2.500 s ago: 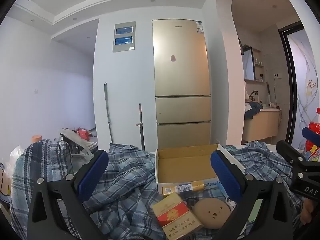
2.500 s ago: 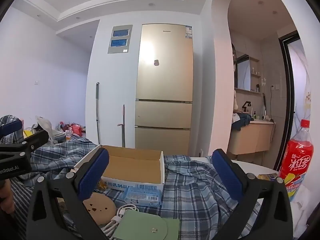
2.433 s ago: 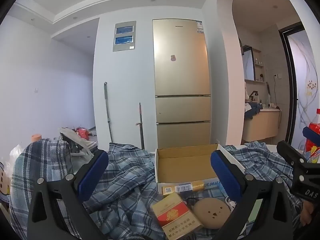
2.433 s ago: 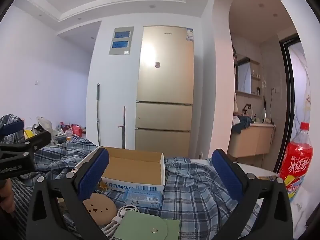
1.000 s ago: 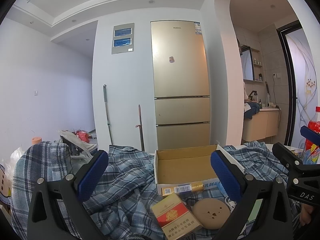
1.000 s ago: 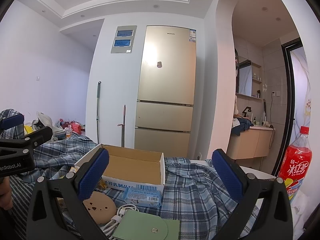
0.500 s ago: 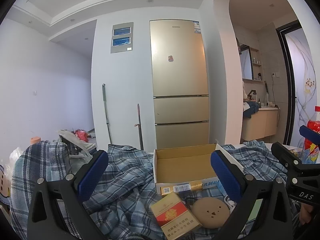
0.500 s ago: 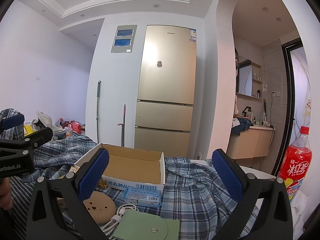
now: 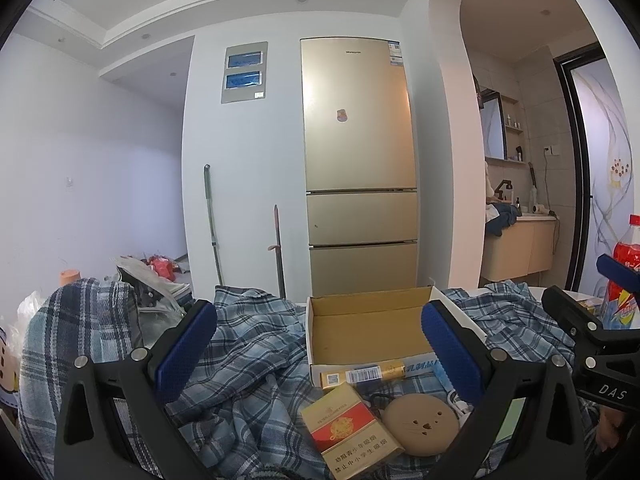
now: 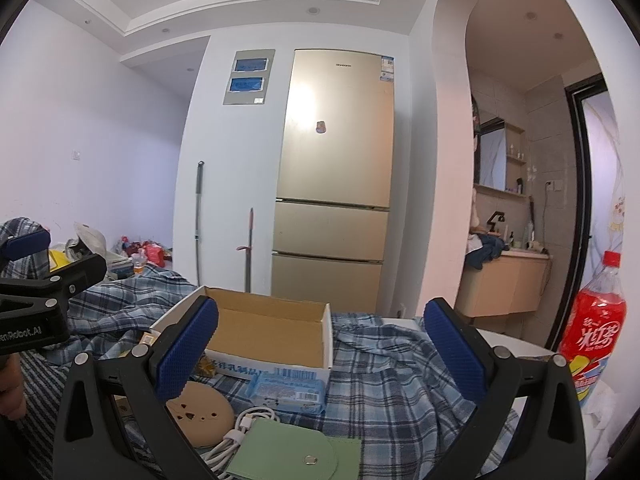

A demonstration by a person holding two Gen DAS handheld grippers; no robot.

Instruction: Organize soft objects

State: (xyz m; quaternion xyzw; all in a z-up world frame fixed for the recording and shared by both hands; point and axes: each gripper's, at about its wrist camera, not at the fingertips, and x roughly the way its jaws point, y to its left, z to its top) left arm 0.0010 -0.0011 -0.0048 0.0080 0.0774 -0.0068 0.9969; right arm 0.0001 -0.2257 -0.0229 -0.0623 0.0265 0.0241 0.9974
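Little is moving since 2.5 s ago. Left view: the left gripper (image 9: 316, 352) is hovering released before the cardboard box (image 9: 372, 330); the plaid shirt (image 9: 248, 364) is lying around it. Right view: the right gripper (image 10: 320, 352) is idling released; grasping cloth seems next.

Cardboard box (image 10: 256, 330) on the plaid shirt (image 10: 400, 376), fridge (image 10: 336, 184) behind, soda bottle (image 10: 596, 320) right — pouch (image 10: 288, 458) in front
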